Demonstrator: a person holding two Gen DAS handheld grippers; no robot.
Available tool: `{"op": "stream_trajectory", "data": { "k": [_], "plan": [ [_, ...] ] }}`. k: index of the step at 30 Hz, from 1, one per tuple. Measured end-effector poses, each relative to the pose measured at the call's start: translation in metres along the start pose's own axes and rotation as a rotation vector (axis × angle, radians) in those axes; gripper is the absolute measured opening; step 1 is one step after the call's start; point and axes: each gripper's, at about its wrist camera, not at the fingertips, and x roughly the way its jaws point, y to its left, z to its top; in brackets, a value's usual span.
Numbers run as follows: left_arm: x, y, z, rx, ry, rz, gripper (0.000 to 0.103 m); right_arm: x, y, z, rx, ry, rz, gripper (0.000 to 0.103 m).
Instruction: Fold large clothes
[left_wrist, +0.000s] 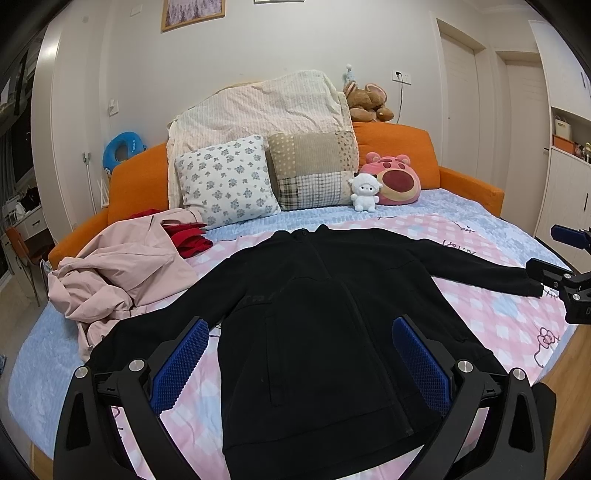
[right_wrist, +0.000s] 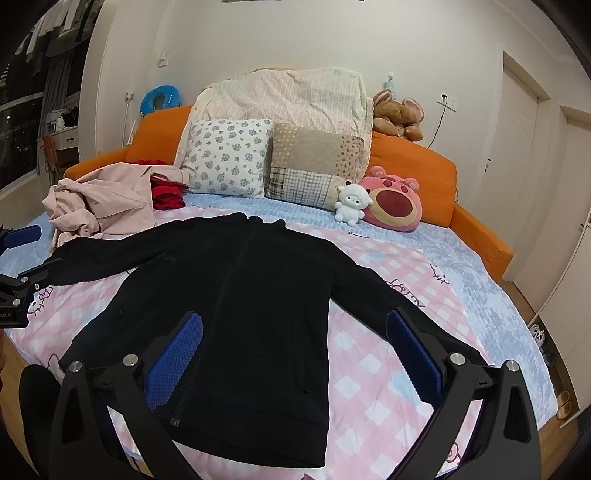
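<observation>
A black zip jacket (left_wrist: 317, 332) lies flat on the bed, front up, collar toward the pillows, both sleeves spread outward. My left gripper (left_wrist: 301, 332) hovers open above the jacket's lower body, blue pads wide apart, nothing held. My right gripper (right_wrist: 293, 332) is also open above the hem area of the jacket (right_wrist: 240, 314), empty. In the left wrist view the right gripper (left_wrist: 554, 258) shows at the right edge, close to the right sleeve cuff (left_wrist: 532, 286). In the right wrist view the left gripper (right_wrist: 18, 258) shows at the left edge near the other sleeve.
A crumpled pink garment (left_wrist: 118, 273) and a red one (left_wrist: 188, 240) lie at the bed's left. Pillows (left_wrist: 229, 181), plush toys (left_wrist: 391, 184) and an orange headboard (left_wrist: 399, 144) fill the far end. The pink checked blanket (right_wrist: 388, 362) covers the bed; floor lies beyond its right edge.
</observation>
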Motion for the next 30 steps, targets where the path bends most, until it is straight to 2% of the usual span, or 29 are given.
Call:
{"op": "stream_trajectory", "data": {
  "k": [22, 30],
  "plan": [
    [0.004, -0.001, 0.005, 0.022, 0.010, -0.003, 0.101, 0.000, -0.009, 0.005, 0.028, 0.001, -0.013, 0.098],
    [0.050, -0.026, 0.034, 0.063, 0.060, -0.045, 0.101, 0.014, -0.059, -0.006, 0.062, 0.021, -0.058, 0.098]
  ]
}}
